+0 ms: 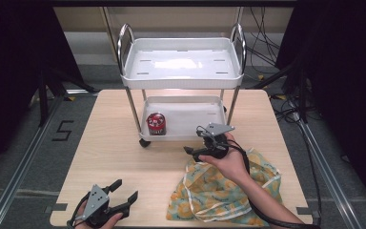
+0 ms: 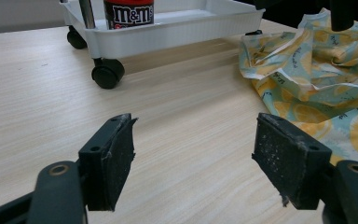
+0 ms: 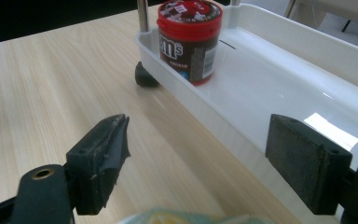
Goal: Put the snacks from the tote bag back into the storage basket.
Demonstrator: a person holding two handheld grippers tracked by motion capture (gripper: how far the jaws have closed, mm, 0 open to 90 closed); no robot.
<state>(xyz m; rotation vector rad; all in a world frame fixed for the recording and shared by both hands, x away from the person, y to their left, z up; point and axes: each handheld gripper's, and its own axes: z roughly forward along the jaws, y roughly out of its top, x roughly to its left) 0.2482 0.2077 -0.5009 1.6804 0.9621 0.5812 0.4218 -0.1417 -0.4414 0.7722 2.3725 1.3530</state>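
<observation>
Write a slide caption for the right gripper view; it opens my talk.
Open right tool faces an M&M's tub in the white cart's lower tray.

Left gripper (image 1: pixel 124 190): we hold it low at the near left, jaws spread wide with nothing between them, pointing forward and to the right; our left hand (image 1: pixel 106 220) wraps its base. Right gripper (image 1: pixel 194 142): we hold it further forward, jaws wide apart and empty, pointing left; our right hand (image 1: pixel 228 161) grips it, forearm running in from the lower right.
</observation>
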